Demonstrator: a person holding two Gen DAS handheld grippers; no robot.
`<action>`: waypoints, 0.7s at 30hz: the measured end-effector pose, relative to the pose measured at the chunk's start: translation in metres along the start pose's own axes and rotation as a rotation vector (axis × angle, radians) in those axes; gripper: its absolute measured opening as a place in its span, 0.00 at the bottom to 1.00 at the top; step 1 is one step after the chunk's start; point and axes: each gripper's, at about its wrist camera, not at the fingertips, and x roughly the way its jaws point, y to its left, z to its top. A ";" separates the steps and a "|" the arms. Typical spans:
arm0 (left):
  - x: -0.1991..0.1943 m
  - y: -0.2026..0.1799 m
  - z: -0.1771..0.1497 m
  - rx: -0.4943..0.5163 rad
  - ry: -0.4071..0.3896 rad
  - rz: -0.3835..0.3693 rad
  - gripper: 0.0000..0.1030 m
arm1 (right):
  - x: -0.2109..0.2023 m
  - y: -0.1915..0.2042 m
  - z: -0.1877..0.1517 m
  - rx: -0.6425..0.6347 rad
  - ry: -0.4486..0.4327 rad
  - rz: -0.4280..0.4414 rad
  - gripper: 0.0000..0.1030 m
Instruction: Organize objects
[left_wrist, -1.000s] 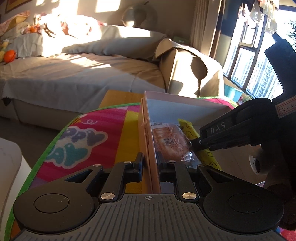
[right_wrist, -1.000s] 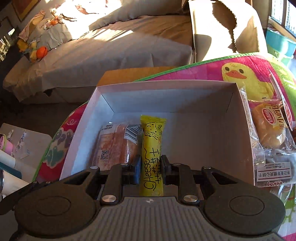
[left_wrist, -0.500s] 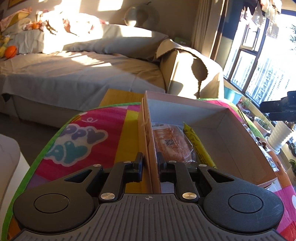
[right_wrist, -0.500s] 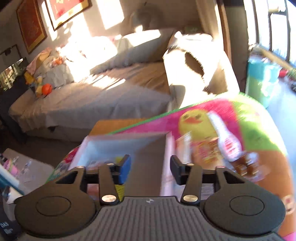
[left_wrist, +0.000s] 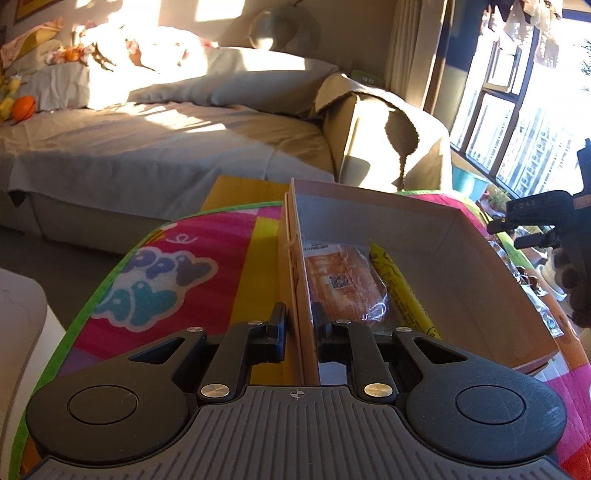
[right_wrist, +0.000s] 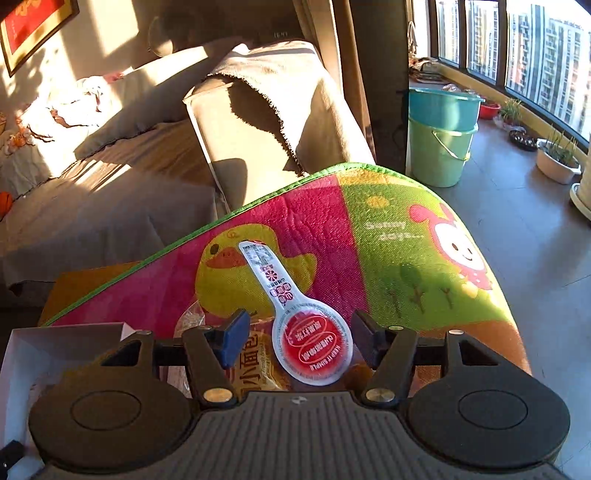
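My left gripper (left_wrist: 300, 325) is shut on the near left wall of the cardboard box (left_wrist: 476, 295). Inside the box lie a wrapped bread (left_wrist: 343, 284) and a yellow cheese stick (left_wrist: 402, 291). My right gripper (right_wrist: 297, 334) hovers over the mat to the right of the box, its jaws opening with nothing pressed between them. Below it lie a spoon-shaped packet with a red round end (right_wrist: 310, 343) and a bread packet (right_wrist: 255, 373). In the left wrist view the right gripper (left_wrist: 532, 225) shows at the right edge. A corner of the box (right_wrist: 55, 343) shows in the right wrist view.
A colourful play mat (right_wrist: 388, 236) covers the table. A covered sofa (left_wrist: 166, 147) stands behind it. Stacked teal and green buckets (right_wrist: 439, 147) and plant pots (right_wrist: 557, 162) stand on the floor by the window. More clear snack packets (left_wrist: 532, 291) lie right of the box.
My right gripper let go of the yellow cheese stick in the box, opened, and swung right to above the packets on the mat. The left gripper kept its hold on the box wall.
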 end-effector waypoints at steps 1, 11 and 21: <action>0.000 0.000 0.000 0.002 0.001 0.002 0.16 | 0.007 0.003 0.002 -0.010 -0.012 -0.023 0.65; 0.000 0.001 0.000 -0.001 0.001 -0.004 0.16 | 0.010 -0.017 0.001 -0.045 0.040 0.045 0.25; -0.001 0.003 -0.002 -0.024 -0.002 -0.008 0.16 | -0.114 -0.048 -0.059 0.011 -0.031 0.196 0.08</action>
